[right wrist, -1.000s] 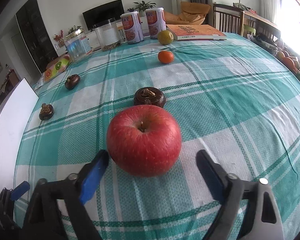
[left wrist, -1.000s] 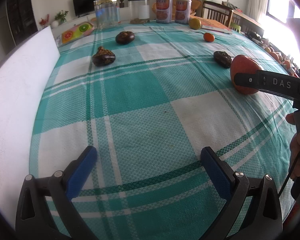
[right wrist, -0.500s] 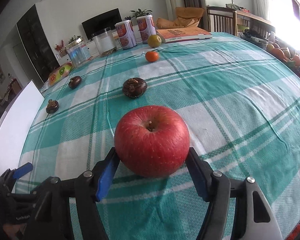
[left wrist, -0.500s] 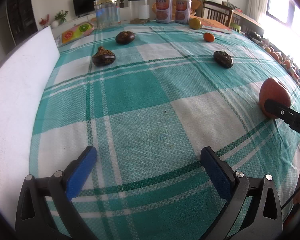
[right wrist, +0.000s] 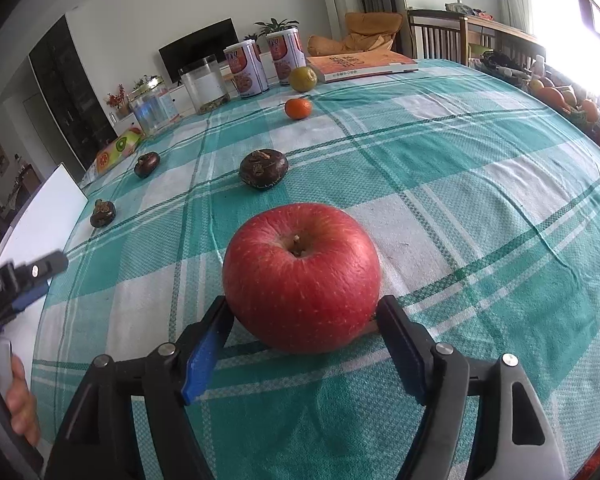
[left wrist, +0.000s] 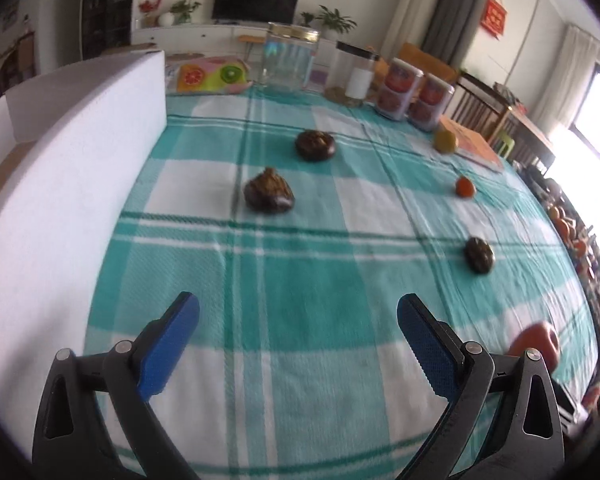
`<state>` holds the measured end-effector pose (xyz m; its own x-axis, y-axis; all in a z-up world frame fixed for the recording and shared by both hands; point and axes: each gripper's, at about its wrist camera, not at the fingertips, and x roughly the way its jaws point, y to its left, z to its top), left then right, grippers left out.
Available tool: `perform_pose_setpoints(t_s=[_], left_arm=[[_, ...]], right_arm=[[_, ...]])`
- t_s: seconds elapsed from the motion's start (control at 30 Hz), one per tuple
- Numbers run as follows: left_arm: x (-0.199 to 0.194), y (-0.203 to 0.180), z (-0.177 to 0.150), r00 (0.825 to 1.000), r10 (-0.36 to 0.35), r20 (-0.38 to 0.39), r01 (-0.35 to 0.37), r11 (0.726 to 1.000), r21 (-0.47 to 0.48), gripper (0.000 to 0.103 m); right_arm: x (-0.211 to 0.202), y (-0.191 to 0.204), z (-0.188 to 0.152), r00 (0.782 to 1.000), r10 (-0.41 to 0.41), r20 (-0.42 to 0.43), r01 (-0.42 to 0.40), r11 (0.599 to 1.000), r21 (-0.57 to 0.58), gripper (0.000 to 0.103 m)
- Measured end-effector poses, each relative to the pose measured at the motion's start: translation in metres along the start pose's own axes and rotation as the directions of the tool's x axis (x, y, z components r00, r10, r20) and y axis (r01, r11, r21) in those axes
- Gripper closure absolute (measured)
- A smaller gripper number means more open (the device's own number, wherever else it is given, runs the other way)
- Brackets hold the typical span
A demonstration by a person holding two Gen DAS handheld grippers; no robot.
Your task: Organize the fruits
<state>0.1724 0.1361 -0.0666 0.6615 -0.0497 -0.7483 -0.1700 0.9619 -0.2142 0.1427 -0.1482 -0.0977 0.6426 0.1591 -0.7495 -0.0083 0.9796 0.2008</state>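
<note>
Fruits scattered on a teal-and-white checked tablecloth; the one in play is a big round red apple, stem up, sitting on the cloth right between the right gripper fingertips. Right jaws have just been opening: the blue-padded tip sits at the apple's left flank and the black tip just beside its right, w/ no visible squeeze, so I read it as let go, not clamped. Apple is round, no long axis to mind; stem points up.

Left gripper is spread wide w/ nothing between, only cloth. Ahead of it, a dark brown lumpy fruit well beyond the tips, slightly left of centre; a second dark round fruit lies farther on. Left hand looks nearer to both. White foam board stands to its left.

Small orange tangerine and yellow-green citrus lie far ahead of the right jaws, near two printed cans.
</note>
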Motion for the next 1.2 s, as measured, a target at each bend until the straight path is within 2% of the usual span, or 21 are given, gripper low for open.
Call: perform_pose_setpoints(t_s=[0.13, 0.27, 0.33, 0.37, 0.4, 0.47, 0.6, 0.73, 0.93, 1.03, 1.07, 1.1, 1.17, 1.2], left_arm=[[0.040, -0.002, 0.032, 0.998, 0.067, -0.003, -0.067, 0.998, 0.007, 0.004], [0.073, -0.003, 0.049, 0.992, 0.124, -0.036, -0.122, 0.992, 0.034, 0.009], [0.086, -0.002, 0.052, 0.986, 0.153, -0.064, -0.150, 0.987, 0.053, 0.019], [0.091, -0.002, 0.052, 0.983, 0.164, -0.076, -0.160, 0.985, 0.061, 0.030], [0.091, -0.003, 0.052, 0.980, 0.189, -0.056, -0.185, 0.979, 0.081, 0.038], [0.089, -0.005, 0.052, 0.982, 0.185, -0.042, -0.179, 0.978, 0.108, 0.058], [0.070, -0.009, 0.043, 0.987, 0.153, -0.047, -0.147, 0.984, 0.101, 0.058], [0.033, -0.021, 0.014, 0.995, 0.052, -0.083, -0.044, 0.994, 0.096, 0.058], [-0.023, -0.043, -0.051, 0.990, -0.033, -0.135, 0.064, 0.971, 0.231, 0.057], [-0.030, -0.046, -0.070, 0.991, -0.031, -0.131, 0.065, 0.962, 0.265, 0.057], [-0.029, -0.046, -0.074, 0.992, -0.029, -0.119, 0.060, 0.961, 0.271, 0.054], [-0.026, -0.045, -0.076, 0.993, -0.021, -0.116, 0.052, 0.961, 0.271, 0.042], [-0.020, -0.040, -0.078, 0.995, -0.002, -0.104, 0.028, 0.969, 0.247, 0.024], [-0.017, -0.037, -0.078, 0.996, 0.007, -0.090, 0.014, 0.973, 0.229, 0.019]], right_arm=[[0.001, 0.002, 0.000, 1.000, 0.000, -0.003, 0.000, 1.000, -0.009, 0.025], [0.002, 0.003, 0.000, 1.000, 0.005, -0.004, -0.005, 1.000, -0.014, 0.022], [0.002, 0.003, -0.001, 1.000, 0.006, -0.005, -0.006, 1.000, -0.016, 0.021], [0.002, 0.003, 0.000, 1.000, 0.007, -0.005, -0.007, 1.000, -0.017, 0.020], [0.002, 0.004, 0.000, 1.000, 0.007, -0.005, -0.007, 1.000, -0.016, 0.020], [0.002, 0.004, 0.000, 1.000, 0.006, -0.005, -0.006, 1.000, -0.017, 0.020], [0.003, 0.004, 0.000, 1.000, 0.005, -0.006, -0.005, 1.000, -0.019, 0.019], [0.004, 0.005, 0.000, 1.000, 0.002, -0.008, -0.002, 1.000, -0.023, 0.018], [0.005, 0.007, -0.001, 1.000, -0.008, -0.011, 0.008, 0.999, -0.034, 0.018], [0.004, 0.009, -0.002, 1.000, -0.015, -0.014, 0.014, 0.999, -0.042, 0.017], [0.005, 0.009, -0.002, 1.000, -0.017, -0.015, 0.017, 0.999, -0.045, 0.017], [0.005, 0.010, -0.002, 1.000, -0.020, -0.016, 0.019, 0.999, -0.048, 0.016], [0.006, 0.012, -0.002, 1.000, -0.022, -0.021, 0.021, 0.998, -0.058, 0.013], [0.006, 0.013, -0.002, 0.999, -0.022, -0.026, 0.021, 0.998, -0.063, 0.009]])
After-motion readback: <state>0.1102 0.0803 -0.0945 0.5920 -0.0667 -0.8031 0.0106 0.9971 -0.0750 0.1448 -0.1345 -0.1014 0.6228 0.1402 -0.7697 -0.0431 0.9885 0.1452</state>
